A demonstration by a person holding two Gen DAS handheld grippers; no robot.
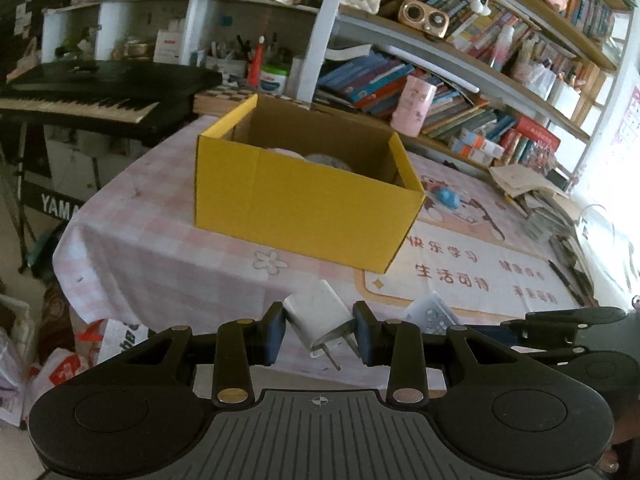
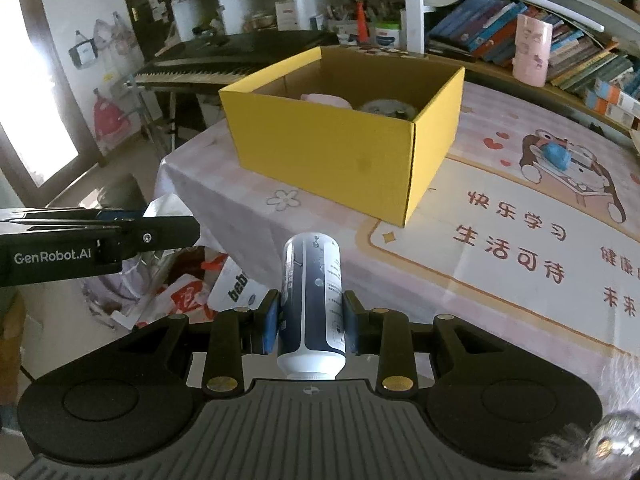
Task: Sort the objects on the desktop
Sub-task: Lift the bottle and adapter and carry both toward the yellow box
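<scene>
My left gripper (image 1: 320, 332) is shut on a white plug-in charger (image 1: 316, 322), its metal prongs pointing down toward the camera. My right gripper (image 2: 310, 320) is shut on a dark blue and white bottle (image 2: 312, 300), which lies lengthwise between the blue pads. An open yellow cardboard box (image 1: 296, 204) (image 2: 340, 152) stands on the pink tablecloth ahead of both grippers. Inside it lie a pinkish thing (image 2: 326, 100) and a grey round thing (image 2: 386, 108), partly hidden by the walls. A blue lump (image 1: 447, 197) (image 2: 556, 155) rests on the table mat to the right of the box.
A black keyboard (image 1: 80, 96) stands past the table's left end, with plastic bags (image 2: 192, 292) on the floor below. Crowded bookshelves (image 1: 460, 92) and a pink cup (image 1: 414, 106) (image 2: 532, 50) line the far side. Papers (image 1: 532, 188) pile at the right. The left gripper's side (image 2: 100, 240) shows in the right wrist view.
</scene>
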